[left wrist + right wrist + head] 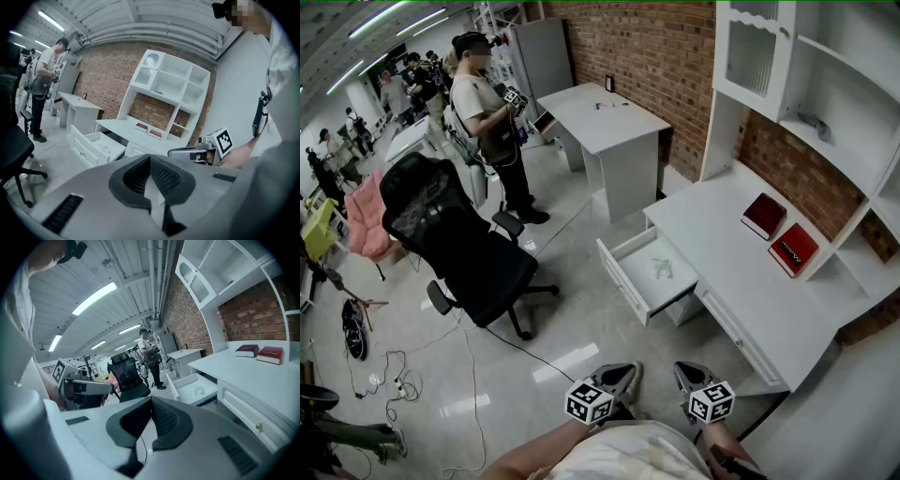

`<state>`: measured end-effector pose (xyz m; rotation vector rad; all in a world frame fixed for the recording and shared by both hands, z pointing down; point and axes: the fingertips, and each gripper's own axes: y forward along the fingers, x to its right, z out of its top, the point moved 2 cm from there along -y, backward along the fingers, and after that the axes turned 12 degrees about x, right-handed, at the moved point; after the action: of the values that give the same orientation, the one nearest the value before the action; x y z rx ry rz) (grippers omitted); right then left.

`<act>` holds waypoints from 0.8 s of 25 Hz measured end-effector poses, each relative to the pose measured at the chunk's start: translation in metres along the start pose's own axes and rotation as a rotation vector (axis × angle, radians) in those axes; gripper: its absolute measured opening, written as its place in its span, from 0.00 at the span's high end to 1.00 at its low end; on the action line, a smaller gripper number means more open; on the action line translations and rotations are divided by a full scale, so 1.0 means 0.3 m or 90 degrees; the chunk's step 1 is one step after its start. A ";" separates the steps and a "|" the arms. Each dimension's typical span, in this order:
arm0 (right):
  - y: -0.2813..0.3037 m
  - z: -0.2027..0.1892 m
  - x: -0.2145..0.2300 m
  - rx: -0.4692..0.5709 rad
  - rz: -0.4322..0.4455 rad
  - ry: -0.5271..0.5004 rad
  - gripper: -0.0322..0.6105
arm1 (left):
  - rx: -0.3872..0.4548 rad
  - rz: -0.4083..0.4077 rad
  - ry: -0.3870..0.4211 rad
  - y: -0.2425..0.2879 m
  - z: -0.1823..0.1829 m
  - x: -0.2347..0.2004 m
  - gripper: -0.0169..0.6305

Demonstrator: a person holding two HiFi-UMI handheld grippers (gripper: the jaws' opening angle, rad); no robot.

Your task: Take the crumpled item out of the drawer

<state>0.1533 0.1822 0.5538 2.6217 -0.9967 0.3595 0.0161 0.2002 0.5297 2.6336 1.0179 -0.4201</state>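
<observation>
The person holds both tools low and close against the body at the bottom of the head view, well apart from the furniture. This looks like a carrying posture for the walk up, not a reach. The left tongs [621, 377] are pressed together with nothing between their black ribbed pads. The right tongs [689, 377] are likewise closed and empty. They would have to part before any grasp.

The small crumpled pale wad [664, 270] lies alone on the bottom of the pulled-out white drawer [623, 281], roughly in the middle and seemingly clear of its walls. The drawer juts from the near end of the long white worktop [722, 262]. Its top is open, so the wad can probably be taken from above with no handle work first. The drawer's raised walls and front panel are what the tongs would need to clear on the way down.

Two dark red hardback books [778, 232] lie flat side by side farther along the worktop, near the brick wall and well apart from the drawer. A black mesh office chair [459, 234] stands on the glossy floor to the left of the drawer, beside the path rather than across it. A thin black cable [525, 345] runs over the floor from the chair toward the person and could catch a foot. A standing person in a light shirt [486, 103] is beside a second small white desk [605, 117], far back and out of the way.
</observation>
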 end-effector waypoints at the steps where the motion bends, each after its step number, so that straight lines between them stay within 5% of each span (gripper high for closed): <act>1: -0.003 -0.002 -0.011 0.001 -0.001 -0.003 0.91 | 0.003 0.003 0.003 -0.018 0.007 0.002 0.94; 20: -0.015 -0.014 -0.077 0.018 -0.008 -0.002 0.91 | 0.033 0.009 0.023 -0.108 0.036 0.017 0.94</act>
<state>0.1390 0.2007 0.5490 2.6544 -0.9819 0.3688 -0.0043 0.2224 0.5128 2.7024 1.0123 -0.4026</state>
